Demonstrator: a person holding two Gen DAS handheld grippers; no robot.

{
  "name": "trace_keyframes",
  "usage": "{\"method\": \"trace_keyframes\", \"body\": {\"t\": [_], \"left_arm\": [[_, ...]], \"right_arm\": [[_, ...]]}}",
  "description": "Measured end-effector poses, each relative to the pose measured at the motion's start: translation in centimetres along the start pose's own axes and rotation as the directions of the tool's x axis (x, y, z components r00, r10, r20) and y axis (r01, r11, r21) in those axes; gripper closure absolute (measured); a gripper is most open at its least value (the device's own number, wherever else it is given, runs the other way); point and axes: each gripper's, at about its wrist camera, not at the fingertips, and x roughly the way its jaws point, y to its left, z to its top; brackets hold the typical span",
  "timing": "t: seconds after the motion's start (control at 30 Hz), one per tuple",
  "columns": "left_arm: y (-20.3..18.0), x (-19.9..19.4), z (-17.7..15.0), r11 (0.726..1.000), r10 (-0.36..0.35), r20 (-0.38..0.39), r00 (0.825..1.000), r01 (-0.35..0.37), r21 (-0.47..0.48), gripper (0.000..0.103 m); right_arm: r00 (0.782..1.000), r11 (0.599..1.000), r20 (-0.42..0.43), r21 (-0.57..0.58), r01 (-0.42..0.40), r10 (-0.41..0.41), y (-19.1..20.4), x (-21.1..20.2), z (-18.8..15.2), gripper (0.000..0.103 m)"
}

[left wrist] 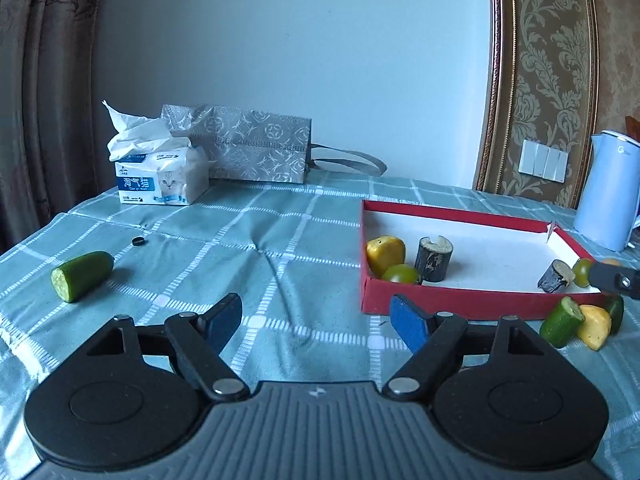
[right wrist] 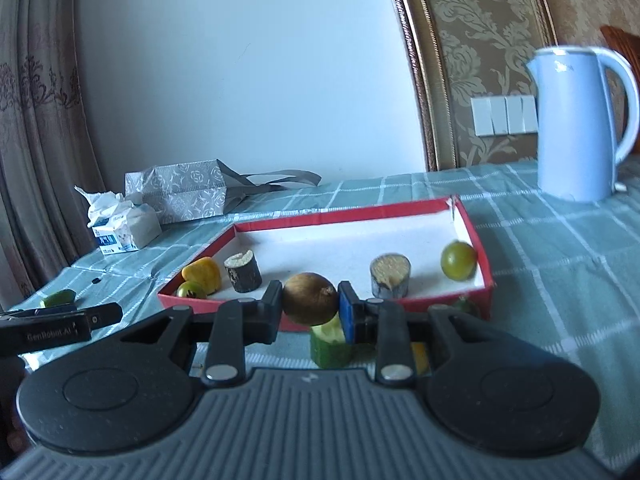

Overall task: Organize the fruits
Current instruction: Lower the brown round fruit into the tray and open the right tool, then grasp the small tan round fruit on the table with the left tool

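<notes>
light: dim, cool daylight; shadows: soft; blur: slight at rims; distortion: strong fisheye bending at edges

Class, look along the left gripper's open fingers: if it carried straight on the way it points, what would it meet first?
Probably only the checked tablecloth: the left gripper points at bare cloth between the cucumber piece and the red box. Depth is unclear.

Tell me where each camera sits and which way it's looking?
Left wrist: sits on the left gripper, open and empty, looking across the checked tablecloth toward the tissue pack.
Right wrist: sits on the right gripper, shut on a brown fruit, facing the kettle.
Shared: the red box.
</notes>
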Motion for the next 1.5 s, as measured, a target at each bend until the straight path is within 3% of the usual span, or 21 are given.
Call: {"method": "trace_keyframes", "body": {"t": [0.27,0.57,0.6,0.67,0.73,0.87,1.0,1.2,1.33,1.5], "left_arm": [[-0.1,0.3,-0.5,1.000,-0.011,-0.013,1.000,0.011,0.016,0.022],[-0.4,0.7,-0.9,0.999,-0.023,-0.030,0.999,0.024,0.035,0.022],[-0.5,0.8,-0.9,0.999,-0.022,-0.033,0.999,0.023,0.040,0.022],[-0.6,0.8,-1.0,0.999,-0.020,-0.036,0.999,0.022,0.045,0.022],[-0.5,0.9,-1.0,0.999,-0.017,-0.038,0.999,0.019,0.043,0.022],[-0.6,0.8,-0.9,0.999,-0.015,-0.035,0.999,0.017,0.049,0.022],[-1.3,0.2,-0.8,0.997,-0.042,-0.024,0.999,0.044,0.067,0.022],[-5.7,0.1,-1.2,0.977,-0.121,-0.054,0.991,0.128,0.171,0.022],[-8.6,0.4,-1.9,0.957,-0.124,-0.074,0.989,0.139,0.255,0.022],[-9.6,0.3,-2.1,0.947,-0.126,-0.065,0.990,0.139,0.289,0.022]], "right_arm": [[0.998,0.999,-0.047,-0.041,0.034,-0.036,1.0,5.4,3.8,0.075],[0.984,0.995,-0.146,0.008,0.101,-0.099,-1.1,10.9,2.5,0.074],[0.983,0.994,-0.148,0.008,0.108,-0.106,-1.3,11.1,2.3,0.071],[0.985,0.995,-0.145,0.022,0.101,-0.097,-1.6,11.1,2.1,0.055],[0.988,0.994,-0.117,0.029,0.107,-0.103,-1.6,10.6,2.2,0.041],[0.996,0.994,-0.060,0.073,0.075,-0.070,-1.9,8.4,3.0,0.039],[0.999,0.992,0.017,0.120,0.039,-0.041,-2.9,4.4,3.1,0.031],[0.997,0.988,0.060,0.152,0.042,-0.052,-5.1,-0.2,1.9,0.031],[0.996,0.979,0.070,0.199,0.043,-0.058,-6.7,-1.5,1.2,0.031],[0.997,0.975,0.070,0.222,0.017,-0.033,-7.4,-1.8,0.7,0.031]]}}
